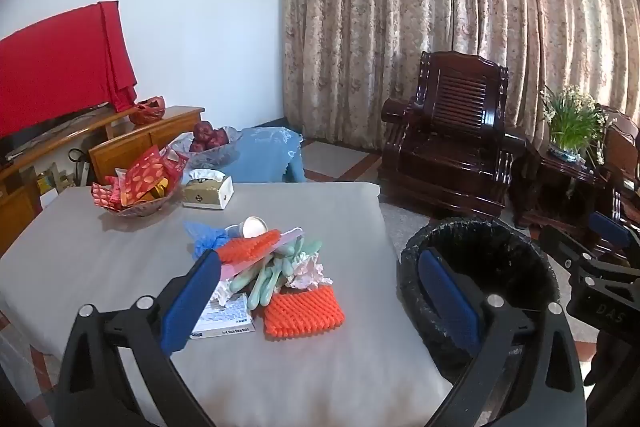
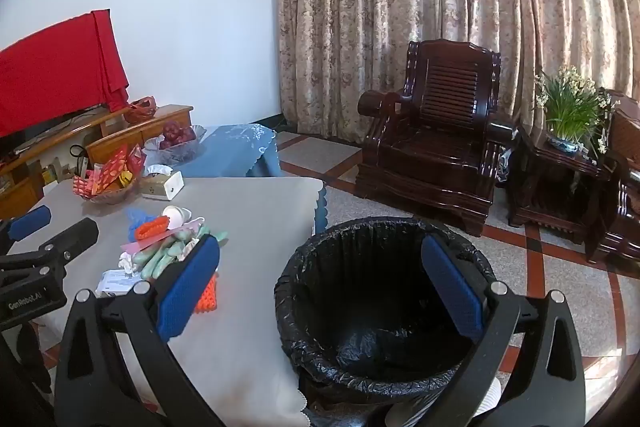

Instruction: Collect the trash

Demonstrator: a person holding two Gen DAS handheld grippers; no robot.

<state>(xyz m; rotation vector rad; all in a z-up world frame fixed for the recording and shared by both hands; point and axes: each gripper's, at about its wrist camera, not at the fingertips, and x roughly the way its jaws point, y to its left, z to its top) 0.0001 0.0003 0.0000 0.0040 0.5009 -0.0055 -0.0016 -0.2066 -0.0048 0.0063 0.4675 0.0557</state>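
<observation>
Grey cloth covers the tabletop, and on it we see the trash heaped in one pile: an orange foam net nearest us, pale green gloves across the middle, crumpled tissue just beside them, a flat printed box under the pile's near left edge, a second orange net on a pink strip, a blue net and a tipped white cup at the far side. Our left claw hangs above the tabletop's near part with its blue pads wide apart and nothing between them; the pile sits between the pads in its view, not touched. Our right claw is likewise spread wide and empty, hovering over the bin, which stands on the floor just beside the tabletop's right edge, lined with a black bag. Farther back on the tabletop stand a basket of red packets and a tissue box, well apart from the pile. A dark wooden armchair stands before the curtain.
</observation>
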